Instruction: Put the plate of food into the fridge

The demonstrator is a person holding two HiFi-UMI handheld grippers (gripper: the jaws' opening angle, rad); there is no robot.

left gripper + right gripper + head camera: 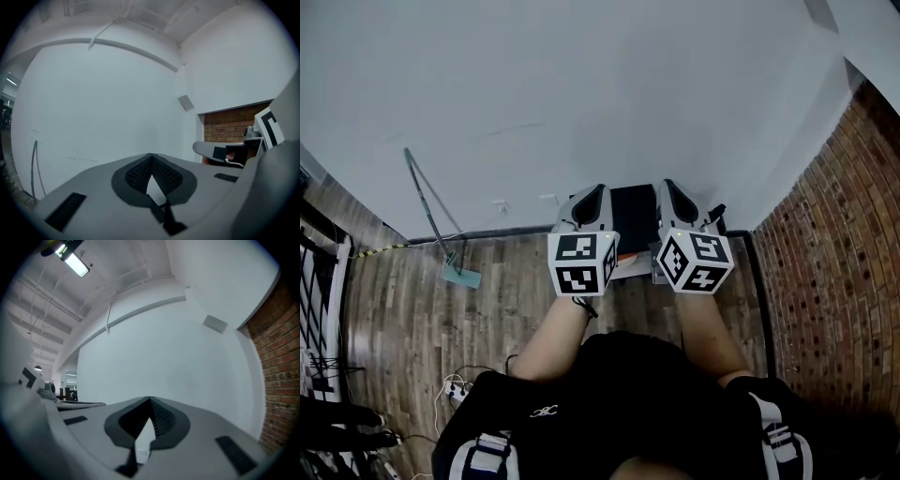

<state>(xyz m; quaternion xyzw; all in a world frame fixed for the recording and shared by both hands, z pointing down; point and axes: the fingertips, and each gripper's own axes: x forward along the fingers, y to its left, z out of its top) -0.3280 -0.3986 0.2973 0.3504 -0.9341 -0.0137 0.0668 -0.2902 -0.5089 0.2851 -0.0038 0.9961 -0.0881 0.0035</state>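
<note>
No plate of food and no fridge show in any view. In the head view I hold both grippers side by side, pointed at a white wall (581, 94). The left gripper (589, 199) and the right gripper (673, 195) are level with each other, each with its marker cube toward me. The left gripper (151, 158) has its jaws closed to a point with nothing between them. The right gripper (150, 401) is likewise shut and empty. Each gripper view catches the other gripper at its edge.
A red brick wall (839, 244) runs along the right. The floor (403, 319) is wooden planks. A long-handled dustpan (455, 267) leans by the wall at left. A dark box (633, 217) sits at the wall's foot ahead. A power strip (453, 392) lies near my left leg.
</note>
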